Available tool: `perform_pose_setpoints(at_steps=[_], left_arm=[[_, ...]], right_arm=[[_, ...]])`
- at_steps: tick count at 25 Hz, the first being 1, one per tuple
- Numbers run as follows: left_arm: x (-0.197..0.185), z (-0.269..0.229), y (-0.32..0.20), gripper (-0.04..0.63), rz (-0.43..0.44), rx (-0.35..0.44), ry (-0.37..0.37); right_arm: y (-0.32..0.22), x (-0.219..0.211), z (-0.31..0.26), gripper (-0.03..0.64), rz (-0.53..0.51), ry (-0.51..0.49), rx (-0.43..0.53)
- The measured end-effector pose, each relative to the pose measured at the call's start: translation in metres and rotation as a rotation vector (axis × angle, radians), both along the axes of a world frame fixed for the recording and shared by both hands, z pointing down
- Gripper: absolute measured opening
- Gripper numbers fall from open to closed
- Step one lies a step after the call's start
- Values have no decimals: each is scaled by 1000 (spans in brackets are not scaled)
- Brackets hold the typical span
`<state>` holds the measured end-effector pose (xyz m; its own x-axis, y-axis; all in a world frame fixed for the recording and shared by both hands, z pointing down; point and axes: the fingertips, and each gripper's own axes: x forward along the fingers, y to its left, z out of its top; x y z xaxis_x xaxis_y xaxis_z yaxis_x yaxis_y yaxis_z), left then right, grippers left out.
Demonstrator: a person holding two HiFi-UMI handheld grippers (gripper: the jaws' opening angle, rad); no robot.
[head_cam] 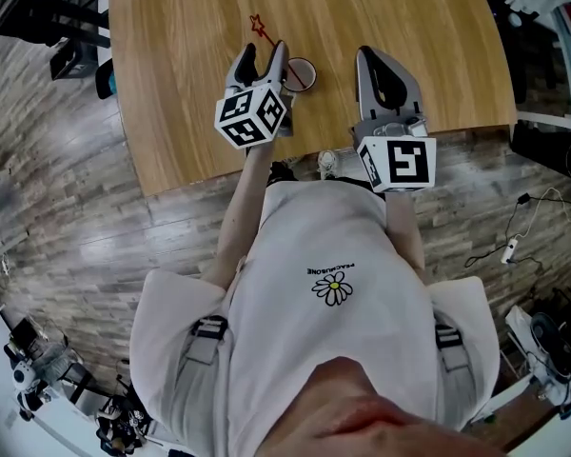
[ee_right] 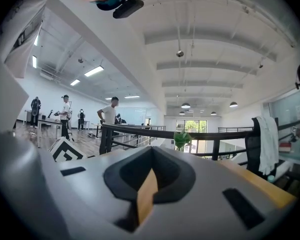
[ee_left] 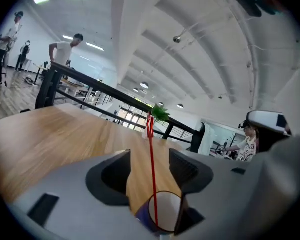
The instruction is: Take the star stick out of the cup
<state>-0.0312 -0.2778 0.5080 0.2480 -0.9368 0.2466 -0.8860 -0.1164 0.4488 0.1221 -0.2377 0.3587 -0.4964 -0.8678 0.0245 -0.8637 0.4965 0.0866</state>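
A thin red star stick (head_cam: 263, 30) stands in a small cup (head_cam: 301, 74) on the wooden table (head_cam: 181, 84); its star end leans away to the far left. My left gripper (head_cam: 264, 55) is just left of the cup. In the left gripper view the left gripper (ee_left: 151, 156) is open; the star stick (ee_left: 151, 149) rises out of the white-lined cup (ee_left: 165, 211) and passes through the gap without touching either pad. My right gripper (head_cam: 376, 60) hovers right of the cup. In its own view the right gripper (ee_right: 151, 159) is shut, with nothing in it.
The table's near edge (head_cam: 314, 155) runs just in front of the person's body, with a small clear object (head_cam: 327, 163) on it. A black railing (ee_left: 90, 91) and a green plant (ee_left: 160, 113) lie beyond the table. People stand far off in the hall.
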Motion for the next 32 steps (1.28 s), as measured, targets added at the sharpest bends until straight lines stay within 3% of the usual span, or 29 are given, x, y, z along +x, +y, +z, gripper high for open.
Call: perform_pose_setpoints(at_steps=[4, 9, 19, 26, 32], left_arm=[[5, 17, -1, 162, 41, -47, 33], [14, 34, -1, 158, 73, -81, 78], [23, 45, 9, 34, 108, -110, 149], [24, 46, 13, 23, 107, -109, 147], [16, 34, 5, 23, 87, -80, 209]], right_arm=[[-2, 6, 2, 6, 17, 2, -7], [-4, 10, 10, 6, 30, 6, -31], [-1, 11, 12, 6, 30, 12, -33], [5, 13, 12, 6, 30, 11, -32], [5, 11, 8, 6, 25, 5, -21]])
